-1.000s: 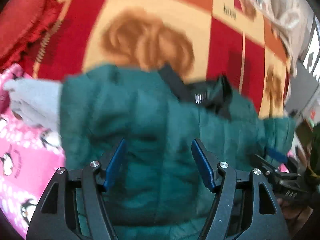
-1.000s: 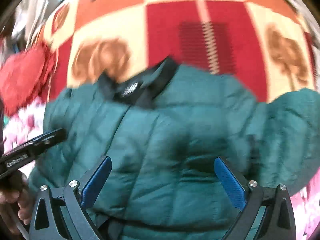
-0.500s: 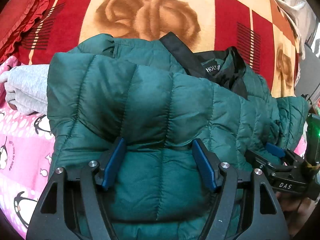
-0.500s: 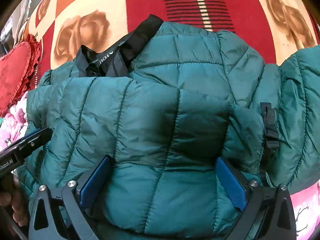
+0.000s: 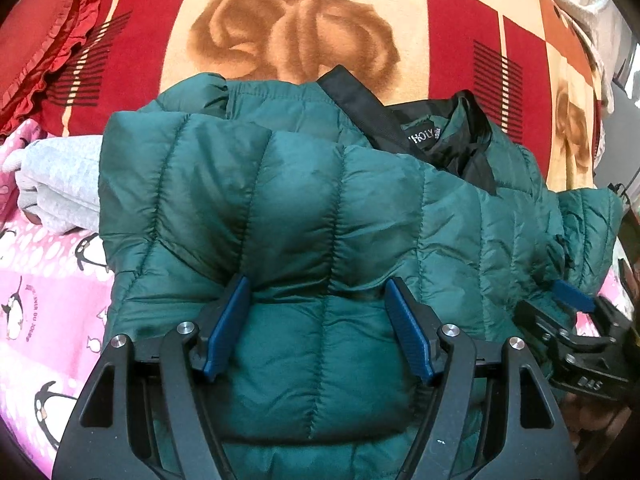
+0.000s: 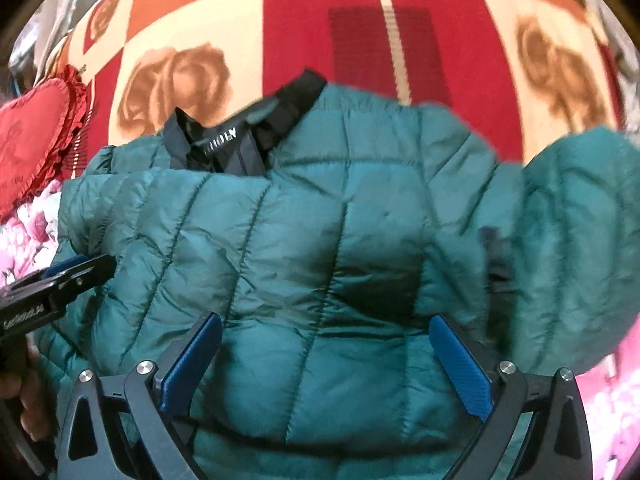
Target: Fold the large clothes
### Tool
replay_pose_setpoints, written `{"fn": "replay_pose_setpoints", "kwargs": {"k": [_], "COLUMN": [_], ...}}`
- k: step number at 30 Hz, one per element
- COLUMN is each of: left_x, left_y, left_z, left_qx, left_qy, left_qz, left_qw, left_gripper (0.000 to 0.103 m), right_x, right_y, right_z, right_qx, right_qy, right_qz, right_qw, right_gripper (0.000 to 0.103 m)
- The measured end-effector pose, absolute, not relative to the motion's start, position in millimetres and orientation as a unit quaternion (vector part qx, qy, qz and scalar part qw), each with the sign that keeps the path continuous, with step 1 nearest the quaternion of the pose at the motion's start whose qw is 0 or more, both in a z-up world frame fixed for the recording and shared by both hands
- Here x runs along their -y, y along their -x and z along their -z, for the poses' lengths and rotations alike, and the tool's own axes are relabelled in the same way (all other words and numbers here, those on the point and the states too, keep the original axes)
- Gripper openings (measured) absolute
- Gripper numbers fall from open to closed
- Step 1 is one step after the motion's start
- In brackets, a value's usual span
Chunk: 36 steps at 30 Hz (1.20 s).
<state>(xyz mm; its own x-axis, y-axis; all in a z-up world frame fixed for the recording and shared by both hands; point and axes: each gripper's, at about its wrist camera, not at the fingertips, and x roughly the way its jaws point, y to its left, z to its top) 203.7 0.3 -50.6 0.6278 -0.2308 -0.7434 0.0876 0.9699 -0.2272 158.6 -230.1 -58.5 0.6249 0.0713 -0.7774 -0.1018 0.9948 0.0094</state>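
**Green puffer jacket bunched between both my grippers**

The dark green quilted puffer jacket [image 5: 312, 208] lies folded over on the blanket [image 5: 296, 40], a red-and-cream one printed with brown roses. Its long axis runs side to side across my view, and its black collar [image 5: 436, 136], with the label showing, points away from me toward the far side of the blanket. The near part is doubled back, so a thick padded fold faces me. One sleeve [image 6: 580, 240] bulges off to the right in my right wrist view.

My left gripper [image 5: 318, 320] is spread about halfway, its blue pads [image 5: 226, 324] pressed into the jacket's near fold with a puff of padding bulging between them; I cannot tell whether it truly has hold of the cloth. My right gripper [image 6: 324, 360] is spread wider, pads also touching the quilting on both sides, nothing pinched tight.

To the left of the jacket sits a folded grey garment [image 5: 60, 184] on a pink penguin-print sheet [image 5: 48, 300], and a red frilled heart-shaped cushion [image 5: 36, 48] lies beyond.
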Motion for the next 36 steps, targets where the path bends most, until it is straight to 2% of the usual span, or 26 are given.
{"fn": "replay_pose_setpoints", "kwargs": {"k": [7, 14, 17, 20, 23, 27, 31, 32, 34, 36], "left_x": [2.6, 14.5, 23.4, 24.9, 24.5, 24.7, 22.7, 21.6, 20.3, 18.4], "left_y": [-177.9, -138.4, -135.4, -140.7, -149.4, -157.3, -160.9, -161.4, -162.4, -165.4], "left_z": [16.3, 0.7, 2.3, 4.3, 8.3, 16.1, 20.4, 20.9, 21.6, 23.3], "left_qx": [-0.395, -0.374, -0.374, -0.372, -0.376, -0.382, -0.386, -0.385, -0.385, -0.387], "left_qy": [0.101, 0.065, 0.043, 0.042, 0.047, 0.037, 0.038, 0.038, 0.041, 0.044], "left_qz": [0.105, 0.124, 0.120, 0.116, 0.109, 0.096, 0.092, 0.089, 0.088, 0.084], "left_qw": [0.907, 0.917, 0.919, 0.920, 0.919, 0.918, 0.917, 0.918, 0.918, 0.917], "left_gripper": [0.070, 0.070, 0.070, 0.070, 0.070, 0.070, 0.070, 0.070, 0.070, 0.070], "right_x": [270.7, 436.3, 499.0, 560.3, 606.3, 633.4, 646.4, 648.7, 655.7, 661.6], "right_y": [-126.8, -93.8, -99.2, -114.0, -136.4, -161.4, -170.7, -174.7, -182.7, -182.9], "right_z": [16.9, -15.0, -20.1, -17.6, -1.0, 31.4, 34.1, 33.4, 34.9, 39.1], "right_qx": [-0.374, -0.303, -0.303, -0.321, -0.352, -0.384, -0.332, -0.326, -0.318, -0.310], "right_qy": [0.030, -0.056, -0.082, -0.113, -0.195, -0.252, -0.284, -0.289, -0.308, -0.330], "right_qz": [0.019, 0.197, 0.237, 0.238, 0.172, 0.171, 0.157, 0.158, 0.153, 0.154], "right_qw": [0.927, 0.931, 0.919, 0.910, 0.899, 0.872, 0.886, 0.886, 0.883, 0.878], "right_gripper": [0.102, 0.102, 0.102, 0.101, 0.083, 0.083, 0.082, 0.079, 0.058, 0.031]}}
